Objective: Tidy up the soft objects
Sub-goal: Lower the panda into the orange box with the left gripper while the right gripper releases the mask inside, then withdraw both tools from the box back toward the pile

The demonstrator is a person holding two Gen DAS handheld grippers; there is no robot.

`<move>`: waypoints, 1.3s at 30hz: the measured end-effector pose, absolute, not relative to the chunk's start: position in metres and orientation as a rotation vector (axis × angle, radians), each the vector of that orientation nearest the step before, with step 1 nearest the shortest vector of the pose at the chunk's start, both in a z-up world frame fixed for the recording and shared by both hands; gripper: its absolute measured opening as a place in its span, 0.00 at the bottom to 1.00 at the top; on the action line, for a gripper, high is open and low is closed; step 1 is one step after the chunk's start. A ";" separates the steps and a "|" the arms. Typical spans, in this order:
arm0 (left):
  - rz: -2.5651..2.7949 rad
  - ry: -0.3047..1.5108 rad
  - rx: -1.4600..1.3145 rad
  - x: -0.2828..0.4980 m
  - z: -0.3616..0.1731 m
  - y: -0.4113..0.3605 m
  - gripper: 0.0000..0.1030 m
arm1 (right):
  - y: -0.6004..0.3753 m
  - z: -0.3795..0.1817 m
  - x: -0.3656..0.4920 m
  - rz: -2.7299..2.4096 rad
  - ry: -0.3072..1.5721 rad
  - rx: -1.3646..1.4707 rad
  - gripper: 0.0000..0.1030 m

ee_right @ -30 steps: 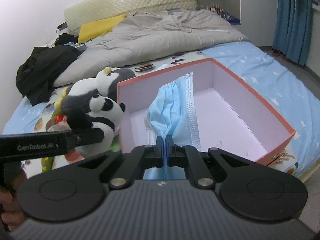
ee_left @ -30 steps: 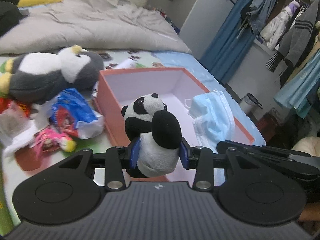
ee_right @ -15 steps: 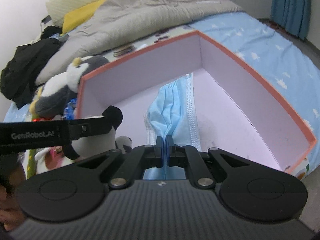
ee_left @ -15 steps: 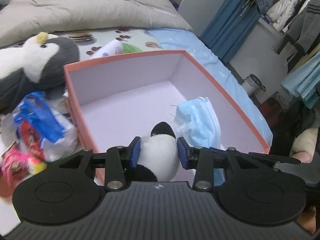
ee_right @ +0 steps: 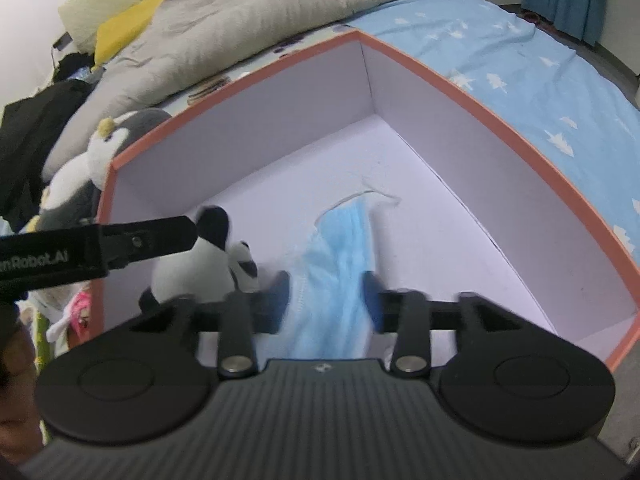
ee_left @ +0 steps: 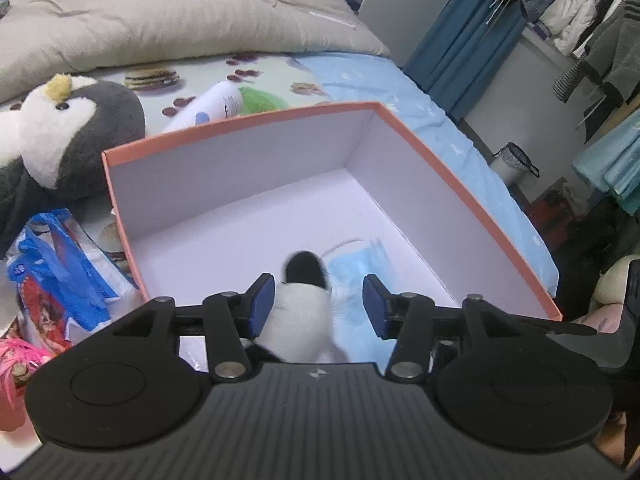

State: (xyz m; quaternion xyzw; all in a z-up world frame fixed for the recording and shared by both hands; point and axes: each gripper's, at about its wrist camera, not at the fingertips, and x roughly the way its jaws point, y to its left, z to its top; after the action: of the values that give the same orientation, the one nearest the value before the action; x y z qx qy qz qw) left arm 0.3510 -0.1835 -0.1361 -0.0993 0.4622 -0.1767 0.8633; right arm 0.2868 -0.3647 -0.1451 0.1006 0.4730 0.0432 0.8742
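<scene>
Blue mask (ee_right: 334, 264) and panda (ee_right: 208, 260) lie in my box (ee_left: 240, 124); left gripper (ee_left: 318, 304) and right gripper (ee_right: 324, 300) both gape, holding nothing.

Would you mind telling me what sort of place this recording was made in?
Most likely a bedroom: the box sits on a bed with a rumpled duvet and a pillow, and clothes hang beside it.

Left claw (ee_left: 318, 306) spread wide, blue pads (ee_left: 262, 300) apart, tilted downward, right claw (ee_right: 325, 298) likewise parted, fingers blurred, angled downward, left claw's arm reaching in beside it
</scene>
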 end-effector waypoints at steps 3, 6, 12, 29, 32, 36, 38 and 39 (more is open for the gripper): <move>-0.372 0.944 -0.216 0.336 -0.124 -0.178 0.53 | -0.362 -0.134 0.274 0.096 0.962 0.206 0.43; -0.364 0.906 -0.209 0.315 -0.108 -0.170 0.53 | -0.359 -0.122 0.259 0.101 0.934 0.205 0.43; -0.347 0.848 -0.198 0.262 -0.081 -0.152 0.53 | -0.345 -0.098 0.219 0.132 0.877 0.207 0.43; -0.240 0.746 -0.207 0.130 -0.050 -0.080 0.53 | -0.294 -0.062 0.125 0.254 0.784 0.175 0.44; -0.213 0.736 -0.212 0.112 -0.049 -0.068 0.53 | -0.284 -0.060 0.114 0.287 0.785 0.161 0.44; -0.168 0.726 -0.227 0.091 -0.049 -0.049 0.53 | -0.266 -0.057 0.100 0.338 0.777 0.116 0.44; -0.153 0.725 -0.238 0.081 -0.051 -0.041 0.53 | -0.257 -0.057 0.093 0.355 0.772 0.096 0.44; -0.144 0.726 -0.241 0.076 -0.052 -0.038 0.53 | -0.253 -0.057 0.090 0.365 0.773 0.091 0.44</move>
State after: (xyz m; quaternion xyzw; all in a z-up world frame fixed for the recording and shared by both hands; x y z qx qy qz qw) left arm 0.0756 -0.0379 -0.0516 -0.1174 0.3538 -0.0704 0.9253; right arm 0.0899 -0.2532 -0.0569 0.0439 0.3748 0.1770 0.9090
